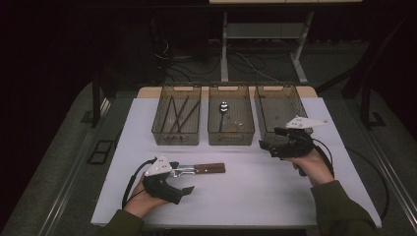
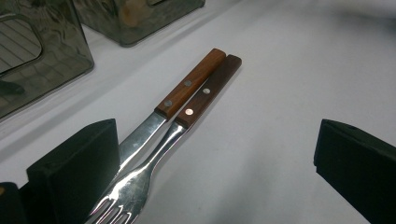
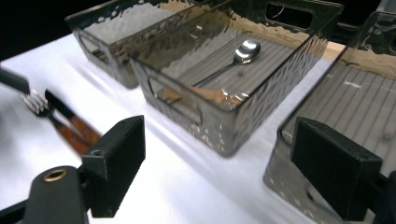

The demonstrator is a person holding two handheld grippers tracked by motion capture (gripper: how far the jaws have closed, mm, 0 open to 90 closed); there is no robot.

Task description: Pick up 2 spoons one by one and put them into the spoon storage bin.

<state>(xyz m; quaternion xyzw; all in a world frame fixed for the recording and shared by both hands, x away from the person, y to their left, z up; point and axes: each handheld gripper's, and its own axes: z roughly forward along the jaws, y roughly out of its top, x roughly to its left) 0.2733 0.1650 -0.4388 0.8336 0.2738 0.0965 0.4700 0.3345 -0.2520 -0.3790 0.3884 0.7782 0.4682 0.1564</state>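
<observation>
Dark room w/ cables on the floor behind; white tabletop (image 1: 275, 191) carried three smoked-plastic bins in a row at the far side. Left bin (image 1: 176, 133) held several long dark sticks, prob. chopsticks; middle bin (image 1: 231, 133) held one spoon (image 1: 223, 106) plus small bits too small to ID; right bin (image 1: 294, 98) looked empty as far as visible. Sorting by utensil type seemed the work in hand, judging from that layout. Fork (image 2: 140, 179) and knife (image 2: 140, 137), both w/ riveted wooden handles, lay side by side and touching on the tabletop near the front-left, handles pointing away from the left hand-held gripper (image 1: 183, 173). That gripper was spread wide: its jaws stood well apart either side of the pair, one jaw just beside the knife blade, nothing clamped. Approach along the metal ends prob. chosen so handles stay free for the drop. Right hand-held gripper (image 1: 268, 146) hovered at the front edge of the right bin, also wide open and empty, facing the middle bin in its own view; likely parked or waiting. Obstacles: fork and knife lying flush makes picking one alone awkward, a closing jaw could catch both. Bin walls stood between the pair and any bin floor, so a lift over the rim would be needed. Nothing else lay on the tabletop betw. utensils and bins.
</observation>
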